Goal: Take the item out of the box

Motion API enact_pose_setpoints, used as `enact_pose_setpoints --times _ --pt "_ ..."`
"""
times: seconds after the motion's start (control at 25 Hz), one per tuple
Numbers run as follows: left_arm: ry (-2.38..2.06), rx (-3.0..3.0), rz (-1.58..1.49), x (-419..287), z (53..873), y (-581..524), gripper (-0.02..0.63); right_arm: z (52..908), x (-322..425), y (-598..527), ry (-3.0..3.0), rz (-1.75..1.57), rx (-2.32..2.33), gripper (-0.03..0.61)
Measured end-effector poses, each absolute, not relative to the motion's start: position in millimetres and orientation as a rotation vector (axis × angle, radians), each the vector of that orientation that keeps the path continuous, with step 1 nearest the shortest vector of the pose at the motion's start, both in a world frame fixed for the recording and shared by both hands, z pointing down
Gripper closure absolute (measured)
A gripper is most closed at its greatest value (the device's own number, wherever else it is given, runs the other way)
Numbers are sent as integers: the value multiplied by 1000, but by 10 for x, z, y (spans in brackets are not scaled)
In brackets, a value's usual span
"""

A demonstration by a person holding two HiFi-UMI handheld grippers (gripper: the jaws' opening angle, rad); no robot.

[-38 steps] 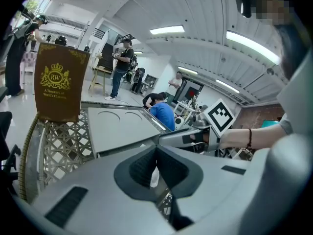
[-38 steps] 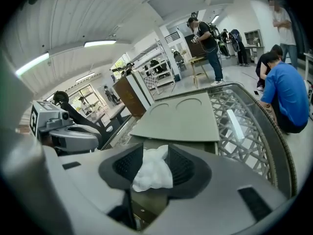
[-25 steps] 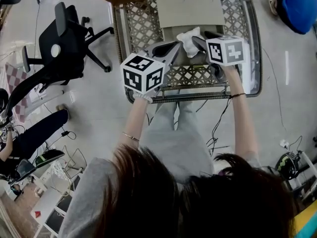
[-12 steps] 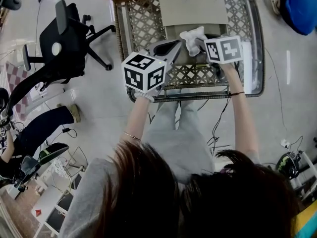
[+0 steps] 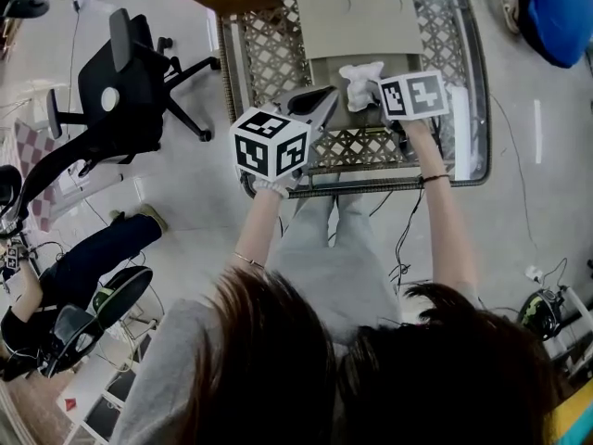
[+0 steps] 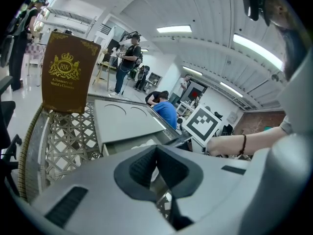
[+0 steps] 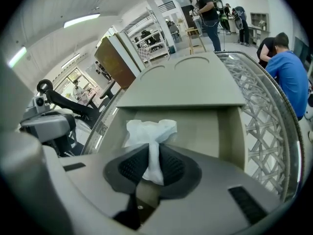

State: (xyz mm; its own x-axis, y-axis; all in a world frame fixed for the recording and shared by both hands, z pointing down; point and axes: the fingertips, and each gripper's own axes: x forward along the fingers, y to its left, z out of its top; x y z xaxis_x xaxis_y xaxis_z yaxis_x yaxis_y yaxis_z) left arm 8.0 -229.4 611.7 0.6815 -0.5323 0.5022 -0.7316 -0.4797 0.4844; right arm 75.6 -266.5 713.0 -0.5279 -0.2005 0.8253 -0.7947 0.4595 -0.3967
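Closing on a white crumpled item [image 7: 149,131], the right tongs [image 7: 154,152] are seen with their ribbed pads pressed against its near end, so that the material is pinched into a narrow strip between them while the rest fans out beyond the tips. The item is held over the uncovered near compartment of a grey box [image 7: 230,131]; whether it rests on the compartment's floor cannot be told. A flat lid [image 7: 190,84], marked with two round outlines, is slid back over the far part of the box. The left tongs [image 6: 156,151] are pressed together at the tips with nothing gripped, and are held by the box's left edge; whether that edge is touched cannot be told. The grey box is set on a table [image 7: 266,111] with a lattice top. A brown box [image 6: 66,72] with gold print is stood upright at the table's far left corner
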Motion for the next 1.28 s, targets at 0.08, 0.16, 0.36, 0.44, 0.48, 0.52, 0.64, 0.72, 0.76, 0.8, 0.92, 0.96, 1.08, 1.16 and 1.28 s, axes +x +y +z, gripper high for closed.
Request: enact_pose_setpoints --times 0.08,0.16,0.36,0.44,0.48,0.52,0.64,0.72,0.76,0.8,0.92,0.96,1.08,1.16,1.28 --pt "-966 2196 371 66 6095 -2301 597 7105 761 -2678 -1989 1066 855 506" --pt "-967 2196 370 48 6059 -2289 597 7052 765 -2670 -1993 1065 875 509" --pt "-973 2199 367 -7 5950 -2249 597 6864 745 -2600 -2017 1087 881 511" --pt "-981 2200 366 -26 5911 -2246 597 6789 735 -2573 -2027 1092 872 511" --pt "-984 2199 363 -33 5890 -2244 597 6749 733 -2560 -2032 1092 870 511" --pt "-988 2199 358 -38 5865 -2242 597 6706 734 -2550 -2037 1093 871 511" --pt "-991 2217 343 -37 5765 -2249 597 6544 746 -2544 -2064 1100 891 511" --pt "-993 2230 338 -44 5699 -2240 597 6414 753 -2539 -2093 1106 908 511" --pt "-998 2234 334 -56 5666 -2228 597 6351 752 -2525 -2112 1109 911 511" --pt "-1004 2237 326 -72 5630 -2214 597 6288 748 -2504 -2135 1114 909 511" --pt "-1018 2257 307 -116 5508 -2194 597 6111 759 -2466 -2200 1117 909 511" --pt "-1022 2267 305 -129 5468 -2189 597 6062 775 -2461 -2213 1113 916 511" --pt "-1037 2291 286 -169 5327 -2156 597 5897 811 -2427 -2254 1110 934 509" --pt "-1049 2310 270 -199 5216 -2142 597 5762 816 -2415 -2288 1094 942 511" --pt "-1071 2332 241 -253 5072 -2146 597 5551 809 -2413 -2343 1058 957 511"
